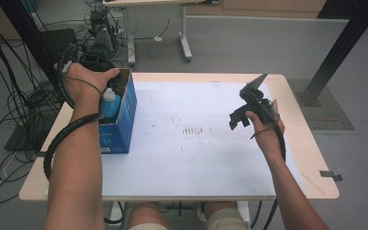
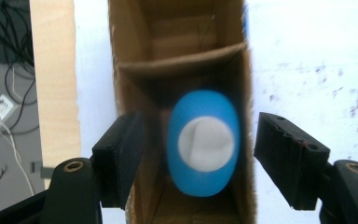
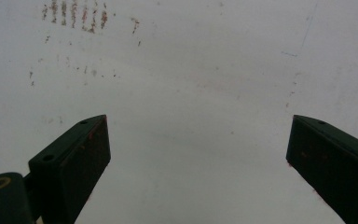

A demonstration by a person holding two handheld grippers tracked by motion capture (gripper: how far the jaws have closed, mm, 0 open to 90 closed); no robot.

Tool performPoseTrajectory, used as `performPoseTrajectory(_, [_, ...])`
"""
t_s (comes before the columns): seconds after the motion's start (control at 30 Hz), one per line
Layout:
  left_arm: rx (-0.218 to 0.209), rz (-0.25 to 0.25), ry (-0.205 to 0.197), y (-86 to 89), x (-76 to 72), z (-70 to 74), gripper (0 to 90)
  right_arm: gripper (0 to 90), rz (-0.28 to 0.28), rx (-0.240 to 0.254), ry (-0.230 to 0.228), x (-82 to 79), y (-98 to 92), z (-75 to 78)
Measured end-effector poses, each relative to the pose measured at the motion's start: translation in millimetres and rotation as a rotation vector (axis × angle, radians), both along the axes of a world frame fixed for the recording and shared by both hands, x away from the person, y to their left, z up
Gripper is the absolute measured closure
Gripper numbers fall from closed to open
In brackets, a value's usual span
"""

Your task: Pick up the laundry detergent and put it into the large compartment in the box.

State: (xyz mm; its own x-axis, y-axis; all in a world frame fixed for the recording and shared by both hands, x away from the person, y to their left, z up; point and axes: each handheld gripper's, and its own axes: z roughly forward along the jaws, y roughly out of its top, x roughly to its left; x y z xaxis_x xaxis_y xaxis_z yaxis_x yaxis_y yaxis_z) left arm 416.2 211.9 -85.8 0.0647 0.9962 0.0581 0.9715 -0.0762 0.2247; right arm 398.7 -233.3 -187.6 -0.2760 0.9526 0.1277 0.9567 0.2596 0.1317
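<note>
Hovering left tongs (image 2: pixel 198 154) spread, clear of blue bottle (image 2: pixel 204 142) inside box (image 2: pixel 126 51); right tongs (image 3: pixel 198 163) spread.

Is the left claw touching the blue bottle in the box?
Apart. In the left gripper view the left claw has a jaw on each side of the blue bottle, with a dark gap showing at both sides inside the box.

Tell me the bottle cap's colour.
White cap on a blue bottle; clearest in the left gripper view.

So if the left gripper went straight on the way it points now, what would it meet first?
Probably the blue bottle's white cap, directly between the left gripper's open jaws, standing inside the cardboard box. How far below is unclear.
</note>
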Motion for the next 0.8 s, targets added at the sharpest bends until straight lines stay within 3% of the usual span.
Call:
performPoseTrajectory(0.4, [-0.05, -0.134, -0.051, -27.1, 6.7, 18.7, 29.0, 6.1, -0.012, -0.005, 0.01, 7.6, -4.5, 0.4])
performPoseTrajectory(0.8, [-0.064, -0.239, -0.081, -55.5, 14.8, 30.6, 21.4, 6.1, -0.022, -0.012, 0.01, 13.3, -8.4, 2.4])
